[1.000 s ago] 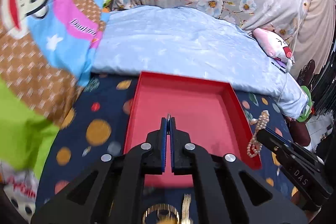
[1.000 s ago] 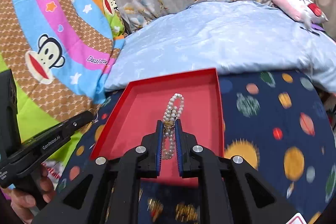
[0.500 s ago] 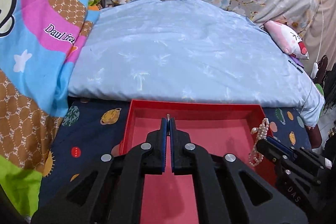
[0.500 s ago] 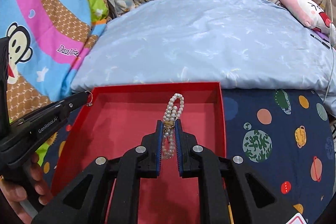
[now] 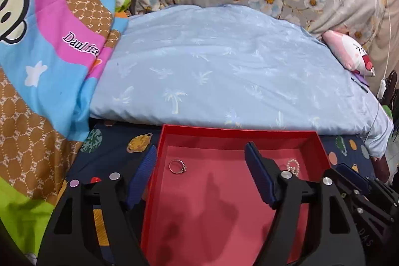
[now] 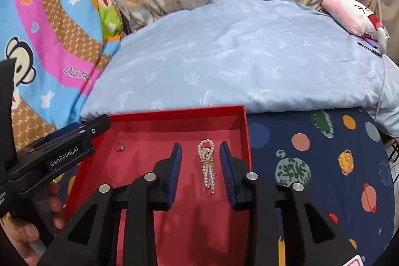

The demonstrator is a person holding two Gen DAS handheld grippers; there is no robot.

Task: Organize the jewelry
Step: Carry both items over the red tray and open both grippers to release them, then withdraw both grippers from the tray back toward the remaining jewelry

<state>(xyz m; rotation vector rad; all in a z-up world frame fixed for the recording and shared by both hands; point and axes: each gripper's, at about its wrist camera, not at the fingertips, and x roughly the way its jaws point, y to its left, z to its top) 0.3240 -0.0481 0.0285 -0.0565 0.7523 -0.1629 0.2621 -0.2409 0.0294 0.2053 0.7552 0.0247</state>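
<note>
The small silver ring [image 5: 177, 166] is lying loose on the floor of the shallow red cardboard tray [image 5: 234, 132], left of centre in the left wrist view. The white pearl bracelet with a gold clasp [image 6: 207, 166] is lying at the tray's right side, mid-frame in the right wrist view.

Both pieces are probably very light. The ring looks hard, smooth and likely to skid or flip, so pinching across its band should suit it best. The bracelet is limp and beaded and will likely drape, so the bunched middle by the clasp is the surest hold.

The left gripper [image 5: 199, 163] is opening, its fingers standing wide with nothing between them. The right gripper [image 6: 200, 161] is also opening, its fingers standing narrowly apart on either side of the bracelet, not pressing it.

A second ago both pairs of fingers were pinched shut, the left on the ring and the right on the bracelet, carried over the tray; now both pieces are resting inside it.
</note>
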